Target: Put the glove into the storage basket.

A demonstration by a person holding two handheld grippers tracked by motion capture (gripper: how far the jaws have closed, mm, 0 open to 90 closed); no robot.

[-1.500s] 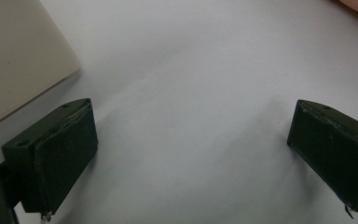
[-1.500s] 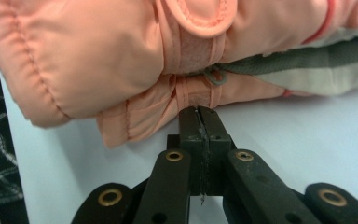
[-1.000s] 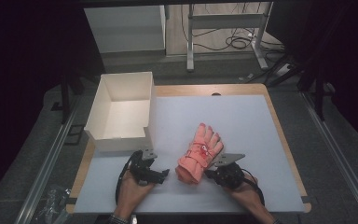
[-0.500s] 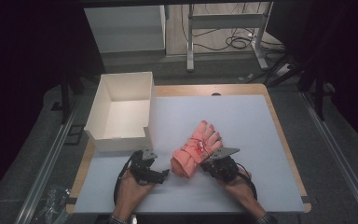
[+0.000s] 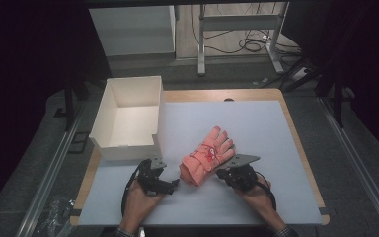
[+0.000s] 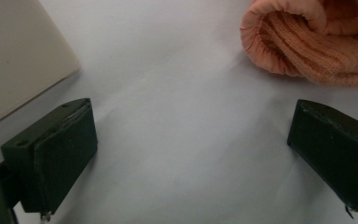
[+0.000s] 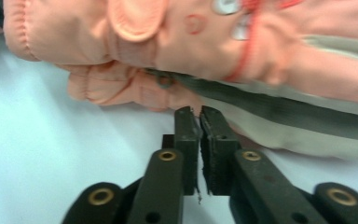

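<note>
At the far left of the table (image 5: 286,133) stands a white box (image 5: 128,118), open at the top, its near wall just beyond the left gripper (image 5: 170,185). In the left gripper view a pale corner of that box (image 6: 18,56) fills the upper left, resting on the light table surface (image 6: 177,116).

The left gripper sits near the table's front edge, held by the person's left hand (image 5: 138,202). Its 2 jaws stand wide apart with nothing between them but bare table. In its own view the left gripper (image 6: 191,149) points toward the cuff of the pink gloves (image 6: 317,42), which lies just ahead and to the right, apart from both jaws.

The pink gloves (image 5: 207,155) lie in the middle of the table's front half as 1 bundle, fingers pointing away and to the right, cuff end nearest the left gripper. A red cord crosses the bundle around the middle.

To the right, the right gripper (image 5: 224,173) is held by the right hand (image 5: 259,200), its tip at the gloves' right edge. In its own view the right gripper (image 7: 199,116) has its 2 jaws pressed together with only a thin slit between, their tips right at the underside of the gloves (image 7: 191,42). Whether they pinch any fabric cannot be told.
</note>
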